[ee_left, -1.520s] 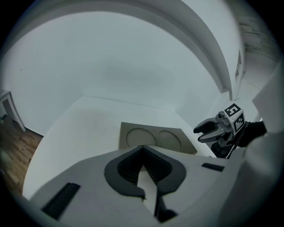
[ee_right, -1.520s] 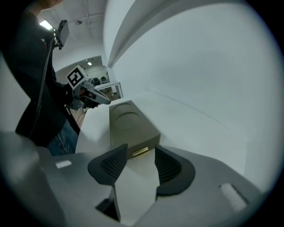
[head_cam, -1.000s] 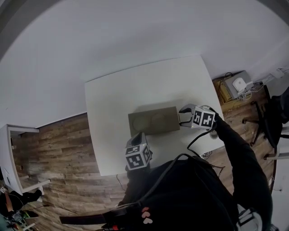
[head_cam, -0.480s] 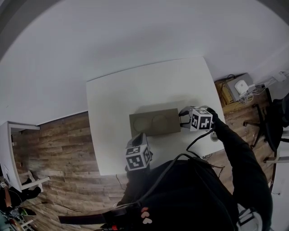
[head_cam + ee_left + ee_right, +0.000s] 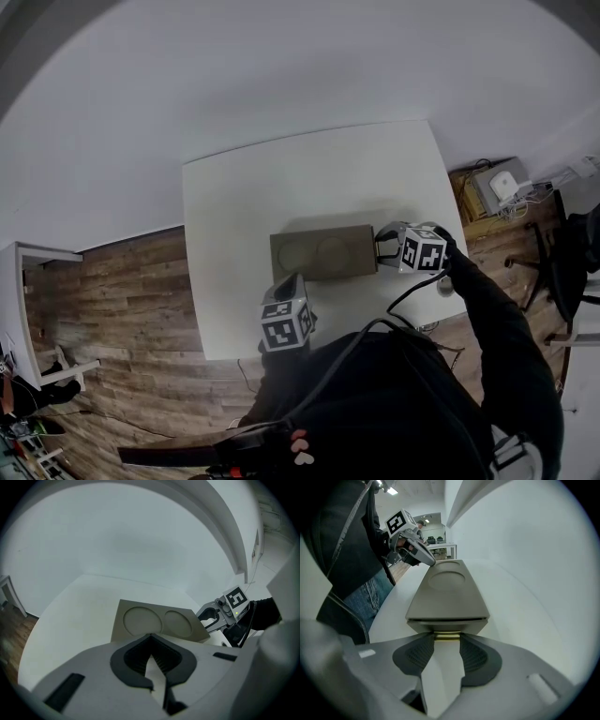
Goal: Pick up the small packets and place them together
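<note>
Right tongs (image 5: pixel 447 644): closed onto a small brass-coloured tab (image 5: pixel 447 637), which fills the gap between the two tips.
Brass tab: sits low on the short end face of the box (image 5: pixel 447 590), just under a dark slot that runs across that end.
Left tongs (image 5: pixel 150 637): tips pressed together, with nothing between them. They point at the box's long near side and are apart from it.
Box: flat, tan-grey and oblong. It lies about mid-way across the surface (image 5: pixel 244 197), nearer the person's edge than the far one, with its long side across the person's front.
Box top: two shallow round recesses side by side, one (image 5: pixel 293 253) toward the left end and one (image 5: pixel 333 251) toward the right end.
Right marker cube (image 5: pixel 422 251): just off the box's right end, low by the surface.
Left marker cube (image 5: pixel 284 325): over the near edge of the surface, close to the person's body.
Person: a dark sleeve (image 5: pixel 497 328) runs out to the right tongs, and a dark cable loops beneath it.
Surface: white and rectangular, carrying only the box.
Floor (image 5: pixel 122 291): wood planks, showing at the left of the surface and past its right corner.
Far right: a dark office chair (image 5: pixel 562 253), and a small white device (image 5: pixel 502 183) with cables on a low wooden stand.
</note>
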The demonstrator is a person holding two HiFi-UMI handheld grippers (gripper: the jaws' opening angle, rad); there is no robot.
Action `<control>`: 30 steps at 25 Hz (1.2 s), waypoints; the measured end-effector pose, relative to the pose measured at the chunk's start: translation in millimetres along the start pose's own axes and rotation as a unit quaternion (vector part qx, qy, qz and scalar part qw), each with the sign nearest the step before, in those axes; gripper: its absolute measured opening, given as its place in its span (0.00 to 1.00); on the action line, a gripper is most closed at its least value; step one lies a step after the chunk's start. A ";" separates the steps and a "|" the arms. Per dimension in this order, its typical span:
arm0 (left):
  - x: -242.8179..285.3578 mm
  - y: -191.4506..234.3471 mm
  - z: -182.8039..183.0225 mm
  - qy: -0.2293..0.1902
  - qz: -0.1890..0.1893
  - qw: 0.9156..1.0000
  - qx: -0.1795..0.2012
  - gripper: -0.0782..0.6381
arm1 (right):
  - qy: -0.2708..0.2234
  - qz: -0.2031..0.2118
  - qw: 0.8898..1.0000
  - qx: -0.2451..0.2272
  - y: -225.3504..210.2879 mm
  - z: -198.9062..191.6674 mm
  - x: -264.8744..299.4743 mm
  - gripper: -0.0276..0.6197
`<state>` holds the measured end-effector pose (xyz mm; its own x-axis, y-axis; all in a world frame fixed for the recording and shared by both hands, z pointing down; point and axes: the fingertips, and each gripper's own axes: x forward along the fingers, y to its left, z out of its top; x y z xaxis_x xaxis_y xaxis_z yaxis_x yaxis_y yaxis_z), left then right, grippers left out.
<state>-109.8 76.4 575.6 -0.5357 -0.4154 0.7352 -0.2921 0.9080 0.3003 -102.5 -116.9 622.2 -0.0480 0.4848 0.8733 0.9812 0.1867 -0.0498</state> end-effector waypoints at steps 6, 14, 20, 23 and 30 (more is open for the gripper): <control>-1.2 -1.0 -1.9 -0.003 0.001 1.000 -0.003 0.11 | 0.009 -0.007 1.000 0.008 2.1 -18.3 -9.1 0.30; -0.1 0.3 -0.6 -0.003 0.000 1.000 -0.006 0.11 | 0.023 -0.008 1.000 0.019 0.2 -37.7 -19.8 0.30; -0.2 0.8 -1.2 -0.002 0.002 1.000 -0.007 0.11 | 0.040 -0.014 0.999 0.021 0.7 -55.6 -28.9 0.30; -0.6 0.2 -1.2 -0.001 0.002 1.000 -0.006 0.11 | 0.042 -0.017 0.999 0.025 1.0 -63.4 -33.4 0.30; -0.4 0.3 0.2 -0.002 0.004 1.000 -0.008 0.11 | 0.062 -0.021 0.998 0.025 -1.1 -79.2 -43.0 0.30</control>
<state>-109.9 76.9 575.2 -0.5421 -0.4075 0.7349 -0.2743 0.9125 0.3036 -86.6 -205.6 623.1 -0.0633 0.3672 0.9280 0.9678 0.2496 -0.0328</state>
